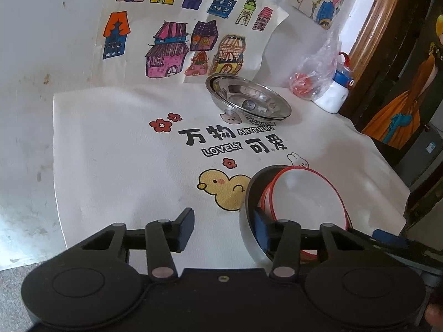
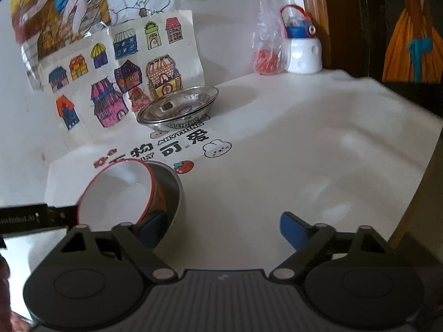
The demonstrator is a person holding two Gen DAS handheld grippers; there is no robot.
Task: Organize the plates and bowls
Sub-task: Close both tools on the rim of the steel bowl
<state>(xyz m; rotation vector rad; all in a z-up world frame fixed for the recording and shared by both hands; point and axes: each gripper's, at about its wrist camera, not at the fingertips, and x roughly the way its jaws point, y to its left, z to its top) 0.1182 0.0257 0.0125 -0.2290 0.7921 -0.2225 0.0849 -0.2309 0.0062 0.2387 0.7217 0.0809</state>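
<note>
White printed cloth [image 1: 116,149] covers the table; both tools [image 1: 223,225] [image 2: 221,228] gape, released.

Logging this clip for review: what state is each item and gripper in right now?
Red-rimmed bowl: tilted, nested in grey bowl.
Grey bowl: on the cloth, holding it.
Steel plates: stacked, empty.
Plastic bag: upright, holding something red.
Left gripper: open.
Right gripper: open.

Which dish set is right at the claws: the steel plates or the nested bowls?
The nested bowls: a red-rimmed white bowl tilted inside a steel bowl, beside both open claws. The stacked steel plates sit farther back by the house drawings.
</note>
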